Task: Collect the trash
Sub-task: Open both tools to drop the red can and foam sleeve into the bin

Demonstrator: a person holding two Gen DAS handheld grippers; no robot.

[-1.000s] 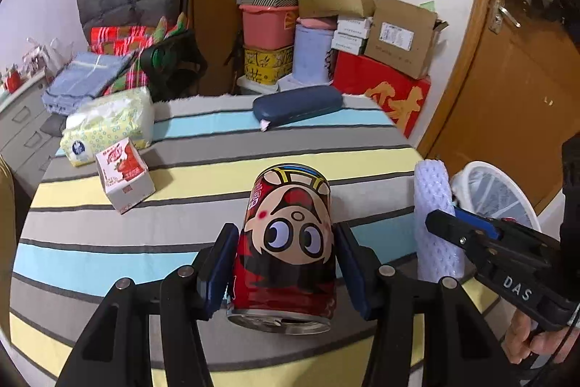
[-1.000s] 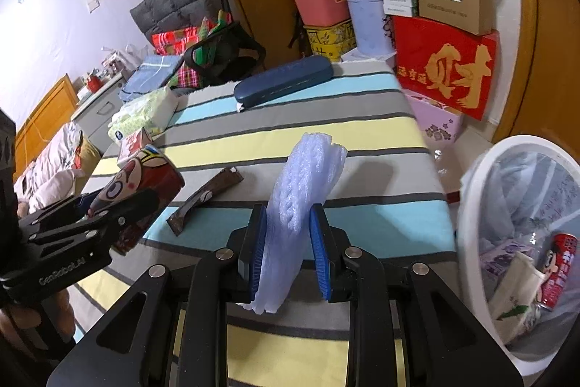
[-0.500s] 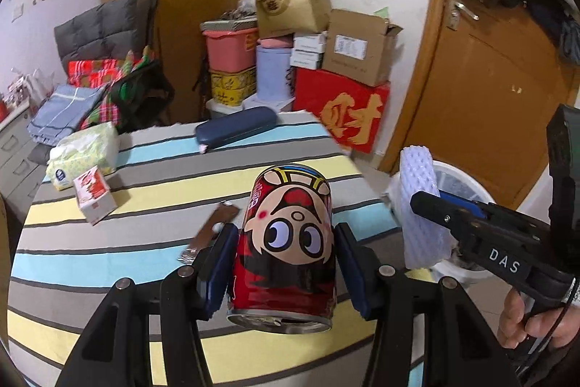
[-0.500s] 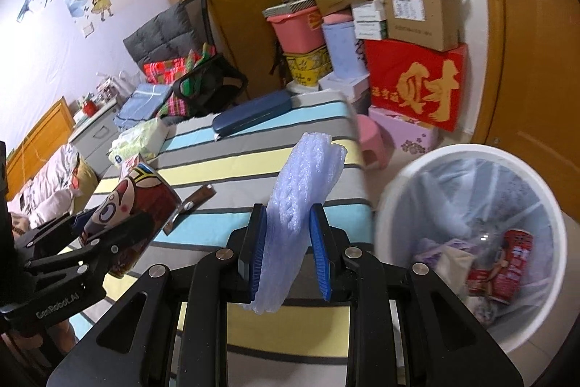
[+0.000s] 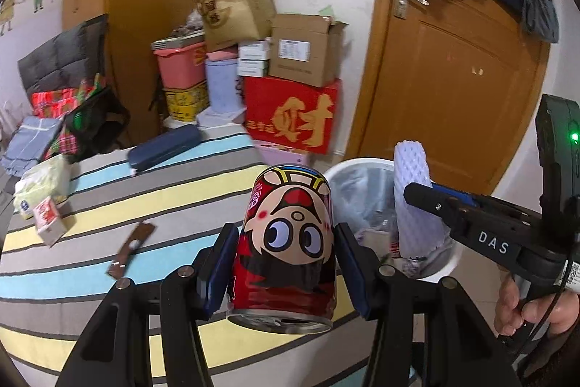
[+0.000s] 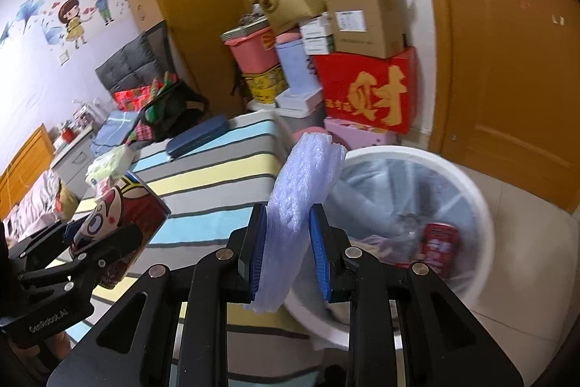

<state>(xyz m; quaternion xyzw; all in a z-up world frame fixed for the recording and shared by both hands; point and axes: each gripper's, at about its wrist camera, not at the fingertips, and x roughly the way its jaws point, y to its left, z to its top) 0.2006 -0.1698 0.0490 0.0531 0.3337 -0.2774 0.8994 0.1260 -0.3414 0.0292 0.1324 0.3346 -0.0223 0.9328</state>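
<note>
My left gripper point(image 5: 286, 263) is shut on a red cartoon can point(image 5: 290, 242), held upside down above the striped table's right edge; it also shows in the right wrist view point(image 6: 119, 223). My right gripper point(image 6: 290, 252) is shut on a white foam net sleeve point(image 6: 301, 198), held over the near rim of the white trash bin point(image 6: 482, 213). The sleeve point(image 5: 413, 191) and bin point(image 5: 348, 165) also show in the left wrist view. The bin holds a red can point(image 6: 438, 249) and wrappers.
On the striped table point(image 5: 108, 202) lie a brown wrapper point(image 5: 130, 249), a small red carton point(image 5: 49, 220), a tissue pack point(image 5: 40, 184) and a dark blue case point(image 5: 163, 147). Stacked boxes point(image 5: 290, 111) and a wooden door point(image 5: 453, 78) stand behind the bin.
Both grippers have swung right, away from the table toward the bin, each still holding its item. The bin has come closer and now lies right under the sleeve.
</note>
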